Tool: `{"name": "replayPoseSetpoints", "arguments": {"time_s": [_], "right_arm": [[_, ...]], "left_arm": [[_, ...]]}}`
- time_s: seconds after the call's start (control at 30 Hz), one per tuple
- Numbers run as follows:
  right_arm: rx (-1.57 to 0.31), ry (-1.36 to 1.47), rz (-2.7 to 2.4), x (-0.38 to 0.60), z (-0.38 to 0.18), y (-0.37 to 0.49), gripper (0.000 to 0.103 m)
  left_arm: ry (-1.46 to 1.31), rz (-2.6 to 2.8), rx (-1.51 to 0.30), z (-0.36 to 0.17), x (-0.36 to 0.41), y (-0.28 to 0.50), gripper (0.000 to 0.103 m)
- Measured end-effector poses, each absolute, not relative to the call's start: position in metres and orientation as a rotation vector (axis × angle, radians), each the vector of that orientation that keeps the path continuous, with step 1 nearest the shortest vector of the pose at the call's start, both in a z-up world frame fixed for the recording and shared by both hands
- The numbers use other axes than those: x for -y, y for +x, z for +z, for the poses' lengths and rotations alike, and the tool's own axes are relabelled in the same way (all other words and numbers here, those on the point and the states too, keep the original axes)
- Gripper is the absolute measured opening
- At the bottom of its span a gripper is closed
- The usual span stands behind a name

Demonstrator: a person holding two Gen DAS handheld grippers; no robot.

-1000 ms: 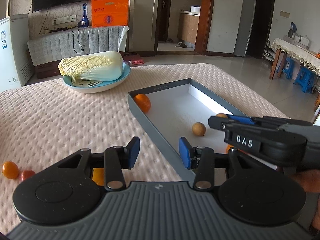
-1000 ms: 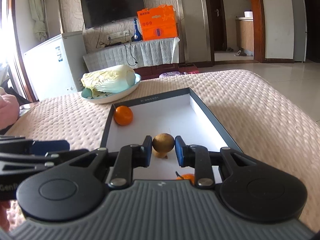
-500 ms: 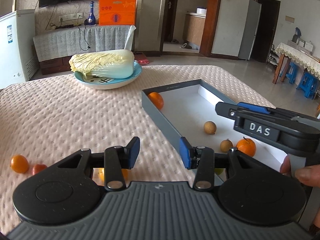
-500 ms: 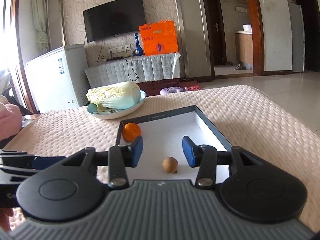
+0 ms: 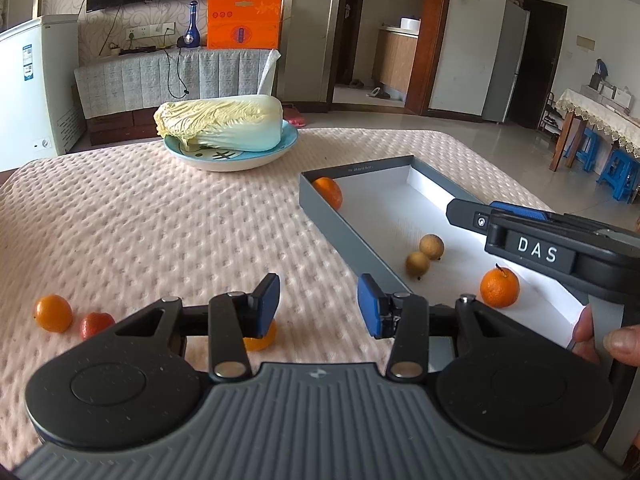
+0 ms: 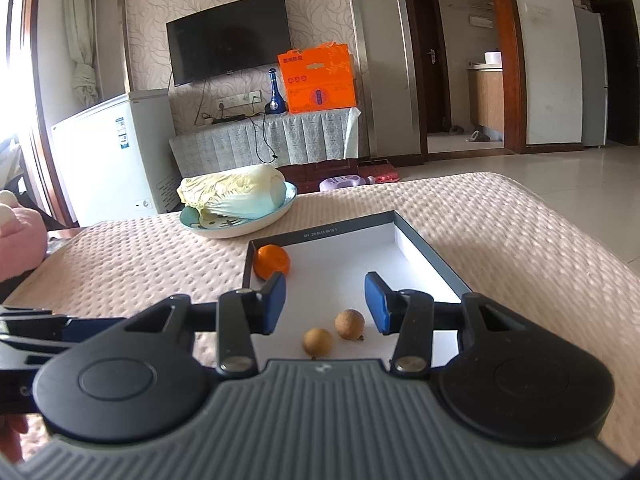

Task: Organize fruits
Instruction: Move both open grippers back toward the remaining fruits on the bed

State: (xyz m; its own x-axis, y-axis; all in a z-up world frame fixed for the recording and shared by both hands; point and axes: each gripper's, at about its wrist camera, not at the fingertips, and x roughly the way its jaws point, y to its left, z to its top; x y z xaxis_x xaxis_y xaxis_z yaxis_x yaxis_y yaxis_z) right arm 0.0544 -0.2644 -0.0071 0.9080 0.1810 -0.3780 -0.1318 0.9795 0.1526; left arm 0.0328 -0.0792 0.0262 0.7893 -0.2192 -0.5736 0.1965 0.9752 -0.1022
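A grey box [image 5: 344, 236] with a white floor holds two brown longans [image 5: 431, 246] [image 5: 417, 263], an orange [image 5: 327, 191] at its far corner and a small orange [image 5: 499, 287] near me. My left gripper [image 5: 318, 307] is open and empty over the cloth left of the box. An orange fruit [image 5: 262, 338] lies under its left finger. A small orange [image 5: 53, 313] and a red fruit [image 5: 95, 324] lie at the left. My right gripper [image 6: 325, 301] is open and empty above the box [image 6: 424, 248], over both longans [image 6: 349, 323] [image 6: 317, 342].
A blue plate [image 5: 240, 158] with a napa cabbage [image 5: 220, 122] stands at the back of the table. The table is covered in a pink dimpled cloth [image 5: 160, 220]. The right gripper's body [image 5: 560, 240] reaches over the box's near right side.
My right gripper opened, released the longan into the box beside the other one, and rose back. My left gripper lifted and pulled back, so more of the table shows.
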Motion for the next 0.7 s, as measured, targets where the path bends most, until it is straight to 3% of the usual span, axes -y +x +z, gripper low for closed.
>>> {"name": "replayPoseSetpoints", "arguments": {"time_s": [0.7], "right_arm": [[-0.405, 0.124, 0.196, 0.241, 0.000, 0.030, 0.046]], "left_arm": [[-0.047, -0.165, -0.610, 0.025, 0.049, 0.009, 0.049]]}}
